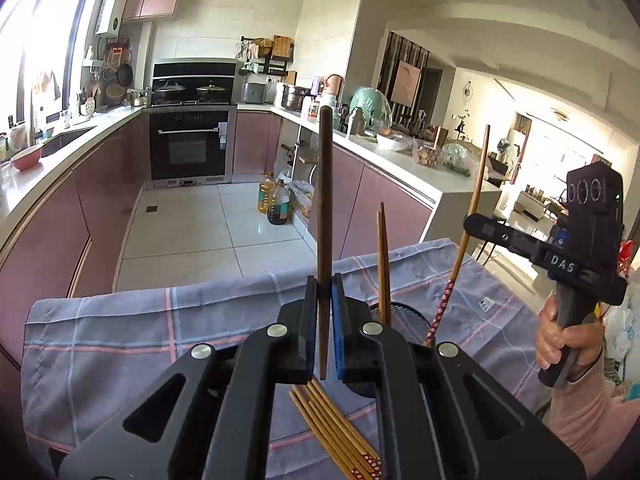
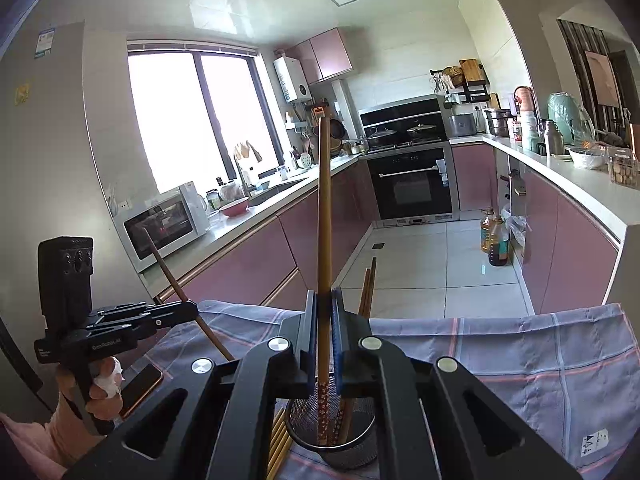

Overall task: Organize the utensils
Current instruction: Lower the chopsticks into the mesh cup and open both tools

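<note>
In the left wrist view my left gripper (image 1: 325,286) is shut on a dark brown chopstick (image 1: 324,200) that stands upright above the checked cloth (image 1: 160,320). To the right, my right gripper (image 1: 469,225) grips a light chopstick (image 1: 478,176) whose patterned lower end reaches into the black mesh holder (image 1: 404,314). In the right wrist view the right gripper (image 2: 325,298) is shut on that light chopstick (image 2: 324,220), its tip inside the mesh holder (image 2: 360,440). The left gripper (image 2: 194,311) holds the dark chopstick (image 2: 168,268) at the left.
Two chopsticks (image 1: 383,264) stand in the holder. Several light chopsticks (image 1: 336,432) lie on the cloth beside it. A phone (image 2: 140,386) lies near the table's left edge. Pink kitchen cabinets, white counters and a tiled floor lie beyond the table.
</note>
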The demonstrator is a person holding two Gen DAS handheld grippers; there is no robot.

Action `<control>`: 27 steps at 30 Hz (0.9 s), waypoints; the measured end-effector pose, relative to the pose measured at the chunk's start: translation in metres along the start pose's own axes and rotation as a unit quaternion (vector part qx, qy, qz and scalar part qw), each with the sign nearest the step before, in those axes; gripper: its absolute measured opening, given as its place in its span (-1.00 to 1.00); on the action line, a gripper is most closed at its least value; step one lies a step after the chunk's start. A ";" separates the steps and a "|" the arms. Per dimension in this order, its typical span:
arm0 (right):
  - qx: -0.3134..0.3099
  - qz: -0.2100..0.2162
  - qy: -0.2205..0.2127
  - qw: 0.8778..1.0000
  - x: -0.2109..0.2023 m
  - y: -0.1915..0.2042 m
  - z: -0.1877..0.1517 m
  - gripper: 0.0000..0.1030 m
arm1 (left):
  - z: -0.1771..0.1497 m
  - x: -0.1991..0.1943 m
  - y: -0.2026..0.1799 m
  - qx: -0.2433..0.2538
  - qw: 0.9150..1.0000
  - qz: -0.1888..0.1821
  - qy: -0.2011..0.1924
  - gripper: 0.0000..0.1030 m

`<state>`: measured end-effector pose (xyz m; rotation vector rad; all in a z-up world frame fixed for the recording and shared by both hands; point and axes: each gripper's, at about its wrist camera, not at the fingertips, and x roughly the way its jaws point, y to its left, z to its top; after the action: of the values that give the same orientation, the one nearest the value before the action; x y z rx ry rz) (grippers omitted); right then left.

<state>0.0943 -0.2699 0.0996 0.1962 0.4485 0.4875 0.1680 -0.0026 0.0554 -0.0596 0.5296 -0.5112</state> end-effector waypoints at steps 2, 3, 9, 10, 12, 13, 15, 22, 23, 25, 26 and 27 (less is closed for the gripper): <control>-0.002 -0.004 0.001 1.000 0.002 -0.001 0.001 -0.89 | 0.007 -0.006 -0.006 0.002 1.000 -0.011 -0.010 -0.86; -0.002 -0.006 0.002 1.000 0.004 -0.002 0.001 -0.89 | 0.011 -0.008 -0.009 0.004 1.000 -0.014 -0.014 -0.86; 0.004 -0.014 0.022 1.000 0.019 -0.010 -0.006 -0.89 | 0.033 -0.016 -0.042 0.025 0.998 -0.045 -0.042 -0.86; 0.005 -0.015 0.026 1.000 0.022 -0.012 -0.008 -0.89 | 0.035 -0.016 -0.047 0.029 0.997 -0.048 -0.044 -0.86; 0.007 -0.016 0.036 0.999 0.025 -0.014 -0.011 -0.89 | 0.037 -0.014 -0.057 0.039 0.997 -0.053 -0.044 -0.86; 0.009 -0.016 0.041 0.999 0.028 -0.016 -0.013 -0.89 | 0.036 -0.010 -0.062 0.044 0.997 -0.052 -0.039 -0.86; 0.010 -0.016 0.054 0.998 0.033 -0.018 -0.017 -0.89 | 0.033 0.004 -0.069 0.048 0.997 -0.055 -0.012 -0.86; 0.013 -0.021 0.107 0.994 0.054 -0.023 -0.030 -0.86 | 0.000 0.056 -0.081 0.059 0.993 -0.044 0.095 -0.86; 0.015 -0.023 0.115 0.993 0.058 -0.024 -0.031 -0.84 | -0.004 0.064 -0.080 0.060 0.992 -0.038 0.107 -0.86; 0.021 -0.028 0.124 0.992 0.065 -0.025 -0.034 -0.84 | -0.010 0.079 -0.079 0.057 0.990 -0.036 0.127 -0.85; 0.024 -0.031 0.126 0.991 0.067 -0.027 -0.034 -0.83 | -0.011 0.088 -0.077 0.051 0.988 -0.032 0.139 -0.85; 0.028 -0.033 0.127 0.991 0.070 -0.028 -0.035 -0.82 | -0.013 0.096 -0.075 0.043 0.988 -0.027 0.147 -0.84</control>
<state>0.1449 -0.2575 0.0350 0.1732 0.7168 0.4361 0.1986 -0.1134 0.0135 0.0860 0.7955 -0.5993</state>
